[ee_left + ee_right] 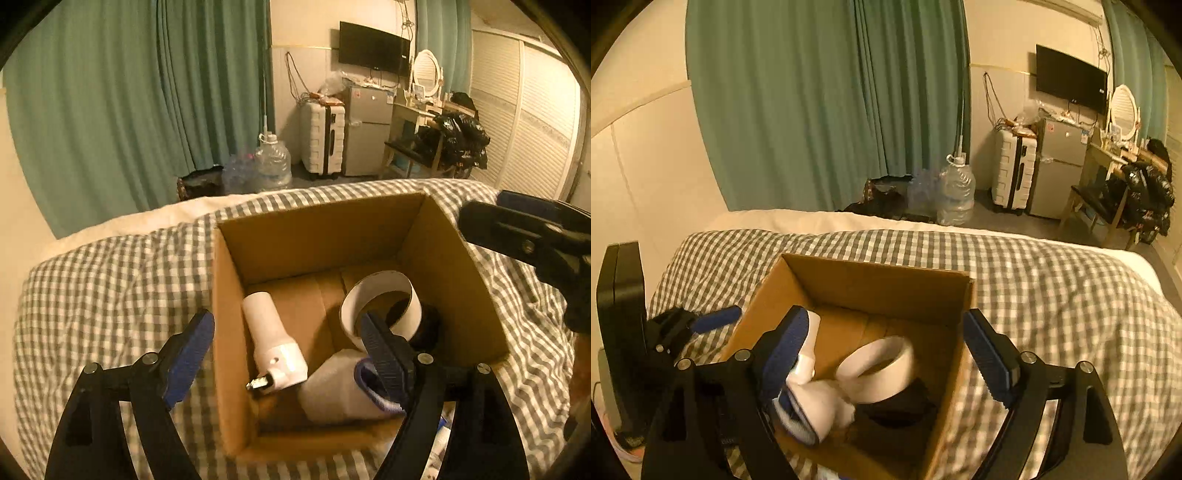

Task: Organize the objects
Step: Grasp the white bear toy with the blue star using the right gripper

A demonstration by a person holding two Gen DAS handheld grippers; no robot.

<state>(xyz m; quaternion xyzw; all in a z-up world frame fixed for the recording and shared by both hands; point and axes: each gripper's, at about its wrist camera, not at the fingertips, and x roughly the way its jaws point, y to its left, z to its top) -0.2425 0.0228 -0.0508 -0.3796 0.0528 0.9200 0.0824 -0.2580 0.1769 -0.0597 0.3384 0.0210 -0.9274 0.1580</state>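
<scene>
Both grippers, left gripper (288, 354) and right gripper (886, 343), released, straddling cardboard box (314, 229) walls.

1 box (458, 280) – 4 items inside

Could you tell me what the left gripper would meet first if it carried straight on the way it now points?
Probably the white cylindrical device lying in the cardboard box. The open left gripper straddles the box's near-left wall, so one finger may clip that wall first; depth is hard to judge.
</scene>
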